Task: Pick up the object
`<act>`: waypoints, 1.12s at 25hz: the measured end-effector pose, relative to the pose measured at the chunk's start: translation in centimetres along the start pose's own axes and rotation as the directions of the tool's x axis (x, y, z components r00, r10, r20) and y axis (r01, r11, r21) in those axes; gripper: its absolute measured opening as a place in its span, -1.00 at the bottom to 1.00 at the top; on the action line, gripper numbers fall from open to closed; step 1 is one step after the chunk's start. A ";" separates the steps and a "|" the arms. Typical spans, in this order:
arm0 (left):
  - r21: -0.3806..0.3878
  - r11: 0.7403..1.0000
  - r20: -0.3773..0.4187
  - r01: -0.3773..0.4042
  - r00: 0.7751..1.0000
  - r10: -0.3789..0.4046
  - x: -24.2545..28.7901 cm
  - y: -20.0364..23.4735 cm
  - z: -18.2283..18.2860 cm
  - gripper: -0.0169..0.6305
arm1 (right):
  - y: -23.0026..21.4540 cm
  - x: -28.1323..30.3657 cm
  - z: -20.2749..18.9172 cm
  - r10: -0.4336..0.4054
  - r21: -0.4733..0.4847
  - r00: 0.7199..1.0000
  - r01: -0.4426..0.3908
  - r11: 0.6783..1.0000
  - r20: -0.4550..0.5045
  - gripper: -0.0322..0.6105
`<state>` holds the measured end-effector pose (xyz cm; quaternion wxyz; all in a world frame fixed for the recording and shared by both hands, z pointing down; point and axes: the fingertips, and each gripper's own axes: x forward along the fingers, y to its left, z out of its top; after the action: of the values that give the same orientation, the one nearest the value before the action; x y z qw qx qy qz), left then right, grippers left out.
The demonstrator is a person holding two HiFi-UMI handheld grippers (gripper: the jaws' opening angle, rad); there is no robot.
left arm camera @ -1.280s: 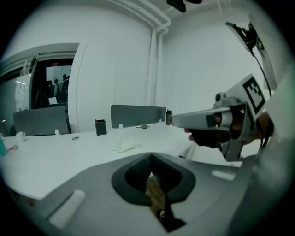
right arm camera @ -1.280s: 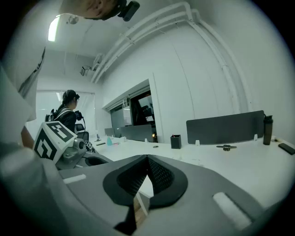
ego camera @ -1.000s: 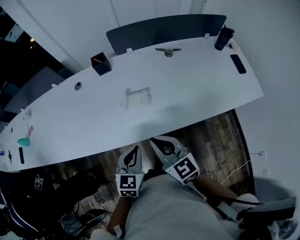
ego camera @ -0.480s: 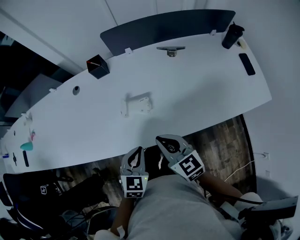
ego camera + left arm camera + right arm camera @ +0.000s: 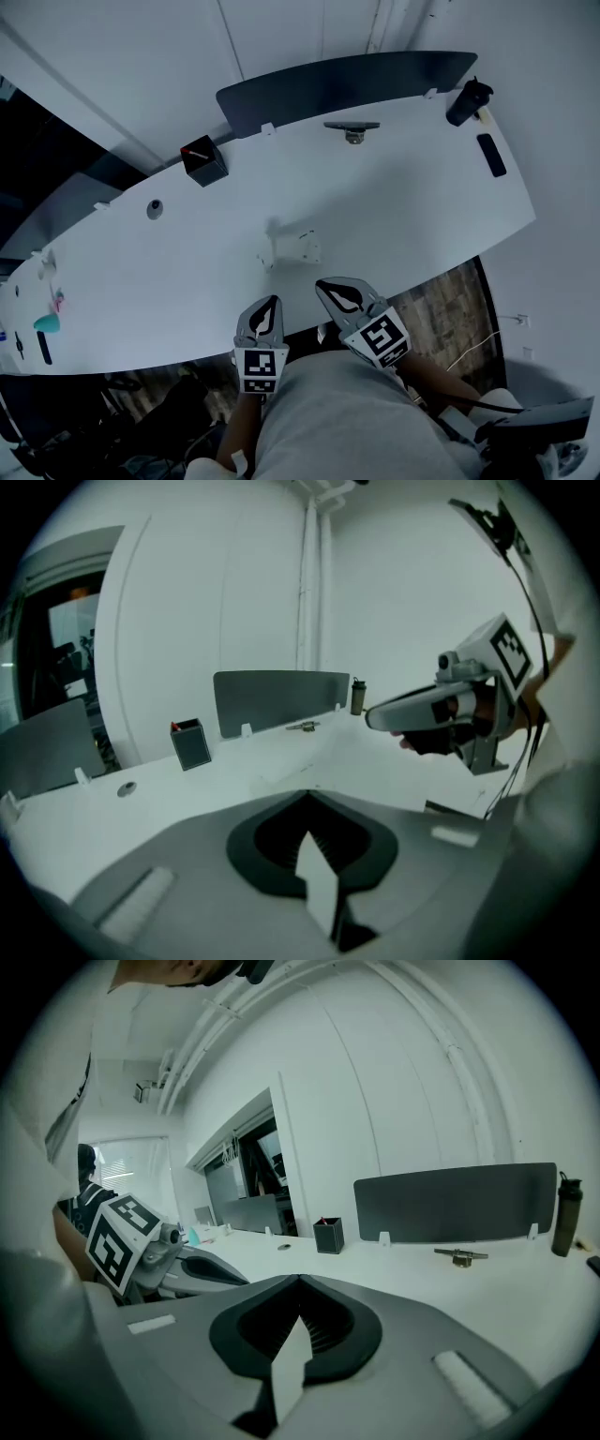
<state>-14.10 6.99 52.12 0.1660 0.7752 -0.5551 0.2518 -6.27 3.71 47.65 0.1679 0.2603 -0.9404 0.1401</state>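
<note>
A small flat white object (image 5: 298, 248) lies on the long white table (image 5: 403, 202), a little in from the front edge. My left gripper (image 5: 273, 302) and right gripper (image 5: 322, 283) hover side by side at that edge, just short of the object. Both are shut and hold nothing. In the left gripper view my closed jaws (image 5: 307, 794) point across the table, with the right gripper (image 5: 422, 707) held up at the right. In the right gripper view the closed jaws (image 5: 298, 1281) face the table and the left gripper (image 5: 192, 1267) shows at the left.
A black pen holder (image 5: 203, 160) stands at the back left. A dark divider panel (image 5: 347, 80) runs along the far edge, with a metal fitting (image 5: 352, 129) before it. A dark bottle (image 5: 467, 101) and a flat black device (image 5: 490, 155) sit at the far right. Wood floor (image 5: 450, 300) shows below the table's right end.
The table has come nearer in the head view. Both grippers, still shut, have moved from over the floor up to the table's front edge, closer to the white object.
</note>
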 end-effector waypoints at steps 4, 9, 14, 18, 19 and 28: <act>0.136 0.990 -0.013 0.039 0.999 -0.037 1.5 2.1 0.9 -0.95 | -0.4 2.1 0.7 -0.044 0.002 0.998 0.044 0.999 -0.039 -0.89; 0.380 0.923 -0.041 0.066 0.998 -0.055 3.4 2.7 1.2 -0.95 | -2.1 2.8 0.2 -0.117 0.015 0.990 0.118 0.993 -0.080 -0.89; 0.549 0.834 -0.081 0.052 0.997 -0.010 5.4 1.9 1.8 -0.95 | -4.6 1.9 -0.5 -0.143 0.063 0.985 0.149 0.987 -0.093 -0.89; 0.645 0.763 -0.118 0.045 0.992 0.041 7.2 1.0 2.7 -0.95 | -6.3 1.6 -0.2 -0.122 0.066 0.990 0.127 0.990 -0.078 -0.89; 0.657 0.752 -0.129 0.049 0.990 0.048 7.5 0.7 2.9 -0.95 | -6.7 1.6 -0.3 -0.117 0.070 0.990 0.122 0.990 -0.076 -0.89; 0.799 0.593 -0.245 0.103 0.956 0.163 11.2 0.6 2.6 -0.94 | -10.8 0.7 -0.8 -0.119 0.117 0.992 0.122 0.986 -0.028 -0.89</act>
<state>-11.22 -3.27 56.40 -0.1256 0.7103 -0.3637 0.5894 -0.80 -5.25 50.60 0.1704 0.3246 -0.9112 0.1879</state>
